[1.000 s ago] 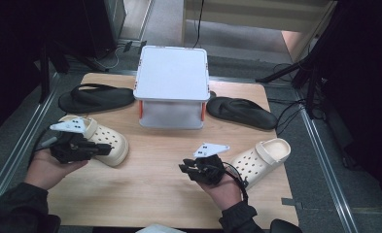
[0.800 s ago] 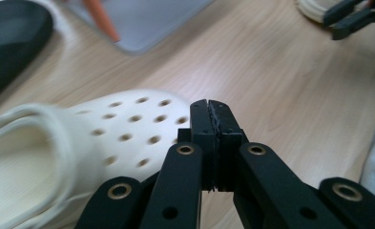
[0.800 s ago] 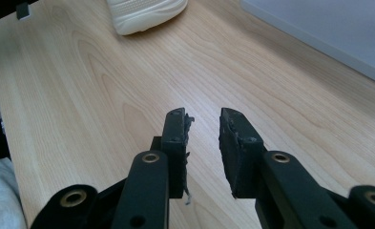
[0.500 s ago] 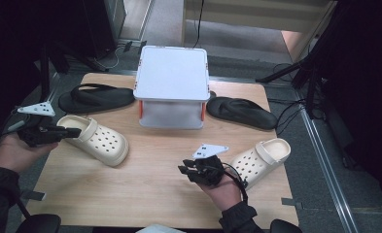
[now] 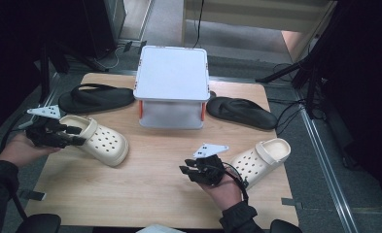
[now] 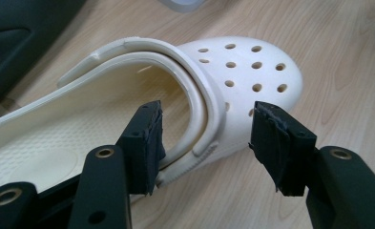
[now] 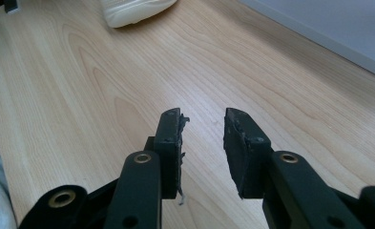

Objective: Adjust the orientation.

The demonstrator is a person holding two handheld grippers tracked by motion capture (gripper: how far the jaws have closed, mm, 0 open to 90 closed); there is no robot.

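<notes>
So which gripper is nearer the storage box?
Right. The right gripper sits just in front of the box; the left gripper is off to its left, at a clog.

The left gripper (image 5: 74,136) sits at the table's left edge, held level in the left hand (image 5: 21,148), forearm coming in from the bottom-left corner. Its jaws have just been opening and stand wide, one each side of the clog's (image 6: 213,90) side wall (pads not pressing). The right gripper (image 5: 184,171) hovers near the front edge, right hand (image 5: 222,187) beneath it, jaws partly open on nothing.
</notes>
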